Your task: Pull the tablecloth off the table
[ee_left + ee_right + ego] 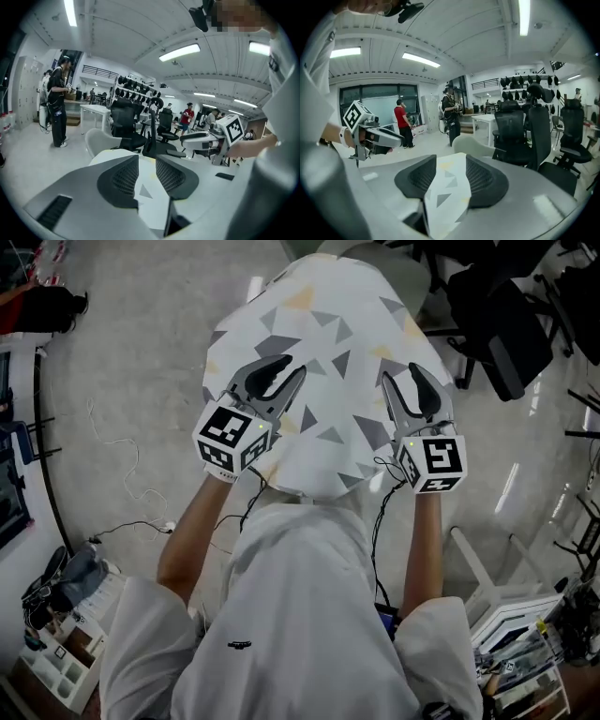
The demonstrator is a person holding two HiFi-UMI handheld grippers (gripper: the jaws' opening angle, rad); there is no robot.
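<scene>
Left gripper (pixel 293 367) and right gripper (pixel 400 374) are held released, nothing pinched; tablecloth (pixel 319 343) is spread beneath and ahead of the fingertips; light, soft, likely slippery fabric is expected; near hem, behind the fingertips, is best pinched.

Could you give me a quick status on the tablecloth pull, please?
Left claw open, right claw open, at the near edge. Tablecloth spread, not gripped. Chair beyond far edge.
</scene>
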